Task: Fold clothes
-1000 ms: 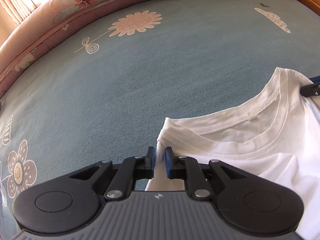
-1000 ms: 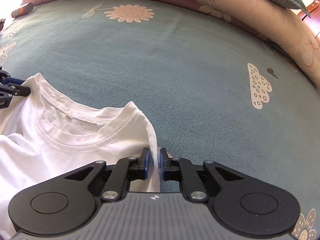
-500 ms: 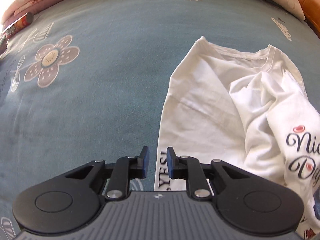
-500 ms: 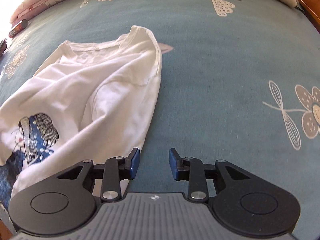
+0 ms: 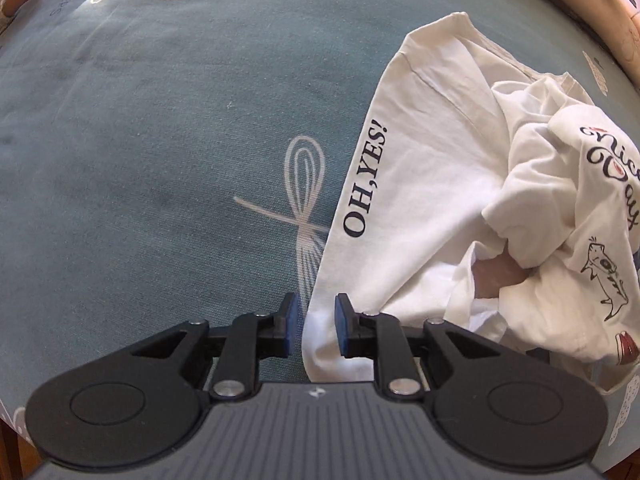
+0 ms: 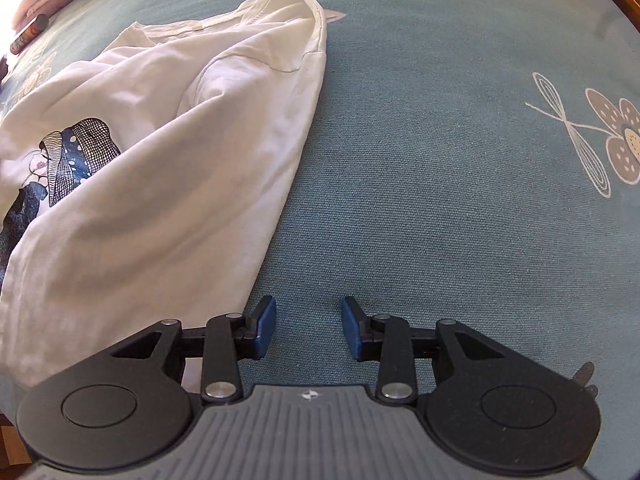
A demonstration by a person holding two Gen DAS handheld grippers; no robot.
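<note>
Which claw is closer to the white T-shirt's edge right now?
Left. The left claw straddles the white T-shirt at its edge, jaws opening, pads not pressing. The right claw hangs over bare bedsheet just beside the shirt, jaws opening on nothing.

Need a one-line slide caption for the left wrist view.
Left gripper, jaws opening, over the hem of a rumpled white T-shirt printed "OH, YES!" on a blue floral bedspread.

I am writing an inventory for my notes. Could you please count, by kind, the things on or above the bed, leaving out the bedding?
White T-shirt: 1
Tool: 2 (left tool, jaws opening, with the shirt's edge between them; right tool, jaws opening, nothing between them)
Small dark tube: 1
Total: 4
</note>
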